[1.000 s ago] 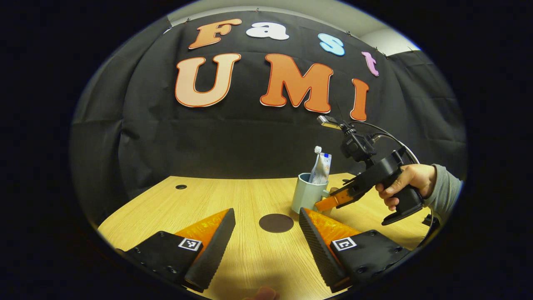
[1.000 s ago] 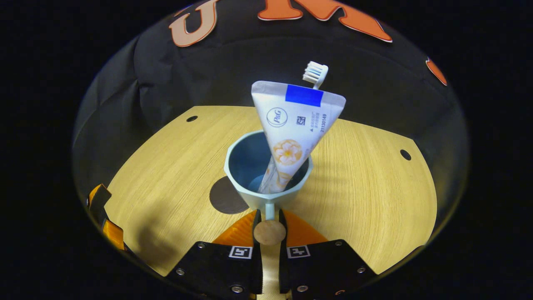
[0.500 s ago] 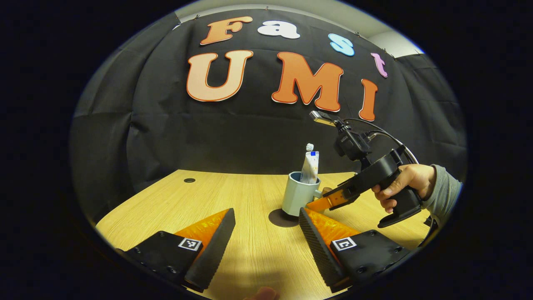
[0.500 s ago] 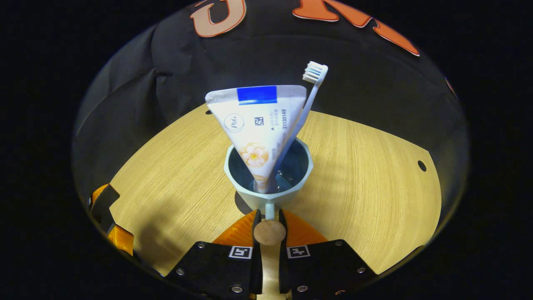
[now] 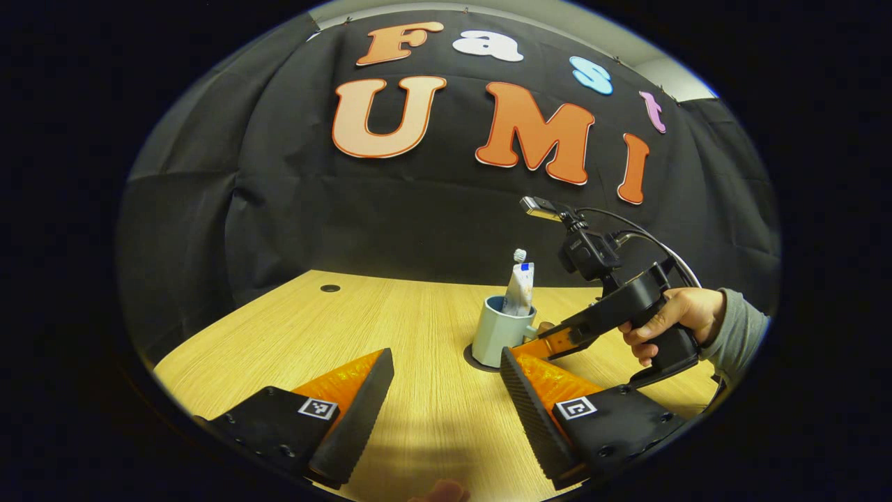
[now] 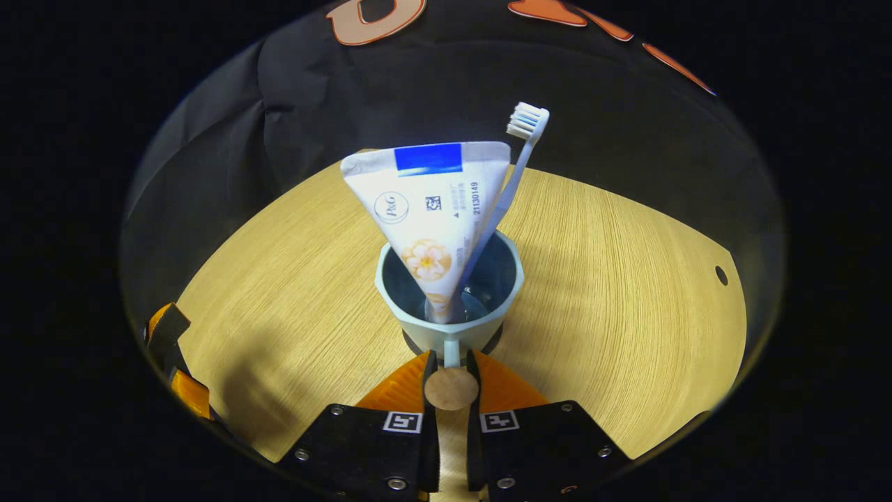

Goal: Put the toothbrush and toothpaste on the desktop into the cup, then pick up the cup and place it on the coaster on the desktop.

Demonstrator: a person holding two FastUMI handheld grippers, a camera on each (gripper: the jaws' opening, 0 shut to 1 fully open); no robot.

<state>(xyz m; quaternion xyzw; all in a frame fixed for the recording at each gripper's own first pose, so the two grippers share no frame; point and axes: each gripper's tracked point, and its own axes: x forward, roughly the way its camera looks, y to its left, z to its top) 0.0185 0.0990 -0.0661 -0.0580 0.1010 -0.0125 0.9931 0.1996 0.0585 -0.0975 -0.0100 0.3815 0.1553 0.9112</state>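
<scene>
Right gripper view, from near to far: the right gripper has its two fingers pressed together on the handle of the cup, which stands directly in front of them. Under the base of the cup a dark edge of the coaster appears on both sides, so the cup is over the coaster; whether it already rests on it I cannot tell. Inside the cup stands the toothpaste, with its narrow end down and its wide flat end up. Beside it leans the toothbrush, bristles at the top, higher than the tube. Behind them the wooden desktop reaches to the black cloth wall.

Left gripper view: the left gripper is low over the desktop with its fingers wide apart and nothing between them. Just beyond its fingertips the cup stands over the coaster, and the right gripper reaches its handle from the right side. A hand with a grey sleeve holds that gripper.
</scene>
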